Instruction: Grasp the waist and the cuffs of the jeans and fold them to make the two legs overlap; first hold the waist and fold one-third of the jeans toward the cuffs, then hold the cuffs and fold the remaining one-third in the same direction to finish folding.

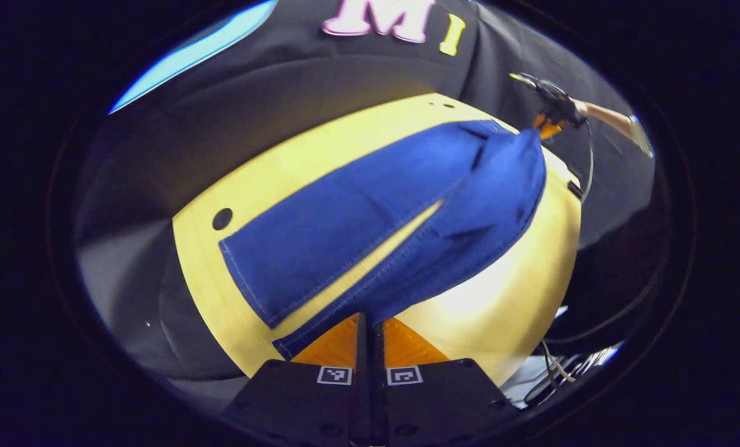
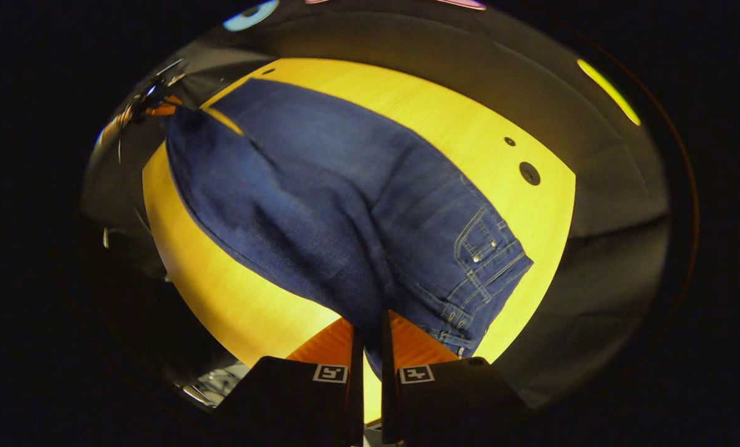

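- Lying lengthwise along the pale wooden table (image 1: 519,298), jeans (image 1: 357,230) spread with one leg flat on the wood and the other drawn up off it, a thin wedge of table showing between the two legs; placed that way, probably, so the raised half can swing across onto the flat one
- Seen in the right gripper view, same jeans (image 2: 345,205) with the waistband and pocket stitching at the near end, one side of the waist resting on the table, the other gathered upward toward the camera
- Pinching the cuff of the raised leg, left gripper (image 1: 370,326) with fingers drawn nearly together and denim caught between them; held at the far hem, likely to keep that leg taut along its length
- Clamping a fold of the waist, right gripper (image 2: 370,338) with fingers close together on the cloth running down between them; taken at the waist so both ends lift as one
- Visible far off in the left gripper view past the waist, right gripper and the forearm (image 1: 606,115) behind it
- Judged as the first step, legs not yet overlapped, thirds still to come
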The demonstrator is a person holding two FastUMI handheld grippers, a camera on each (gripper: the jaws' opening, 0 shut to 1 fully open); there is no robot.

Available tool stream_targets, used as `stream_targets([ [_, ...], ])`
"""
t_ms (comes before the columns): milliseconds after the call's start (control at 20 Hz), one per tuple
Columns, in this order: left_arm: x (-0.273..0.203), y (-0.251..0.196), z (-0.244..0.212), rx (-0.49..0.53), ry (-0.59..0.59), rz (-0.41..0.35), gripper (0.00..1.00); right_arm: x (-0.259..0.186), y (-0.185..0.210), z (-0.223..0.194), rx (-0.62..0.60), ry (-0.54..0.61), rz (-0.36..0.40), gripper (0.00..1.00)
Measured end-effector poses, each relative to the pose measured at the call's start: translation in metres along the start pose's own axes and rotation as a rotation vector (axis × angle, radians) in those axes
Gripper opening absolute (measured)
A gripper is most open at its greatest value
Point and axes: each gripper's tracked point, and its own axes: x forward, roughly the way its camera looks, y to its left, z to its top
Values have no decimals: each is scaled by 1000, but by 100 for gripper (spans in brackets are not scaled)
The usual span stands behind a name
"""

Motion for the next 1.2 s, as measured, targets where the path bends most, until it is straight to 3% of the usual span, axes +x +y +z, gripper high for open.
stream_targets([
  [250, 25, 49, 57, -154, -23, 155, 6, 24, -62, 70, 181, -84, -95, 16],
  [400, 70, 69, 64, -327, -27, 209, 6, 63, -87, 95, 286, -97, -136, 16],
  [600, 128, 101, 49, -395, 33, 303, 10, 119, -101, 97, 279, -36, -213, 16],
  [750, 140, 108, 53, -365, 12, 319, 45, 140, -100, 94, 264, 7, -246, 16],
  [850, 118, 118, 72, -341, -67, 377, 100, 138, -106, 99, 247, -3, -255, 19],
  [900, 108, 123, 82, -326, -120, 403, 96, 135, -106, 97, 257, -3, -253, 28],
  [950, 94, 122, 95, -308, -173, 422, 96, 128, -107, 99, 280, -26, -248, 26],
  [1100, 51, 108, 133, -252, -353, 429, 96, 87, -120, 122, 360, -176, -259, 100],
  [1200, 21, 81, 153, -237, -459, 402, 95, 46, -128, 131, 459, -276, -269, 98],
])
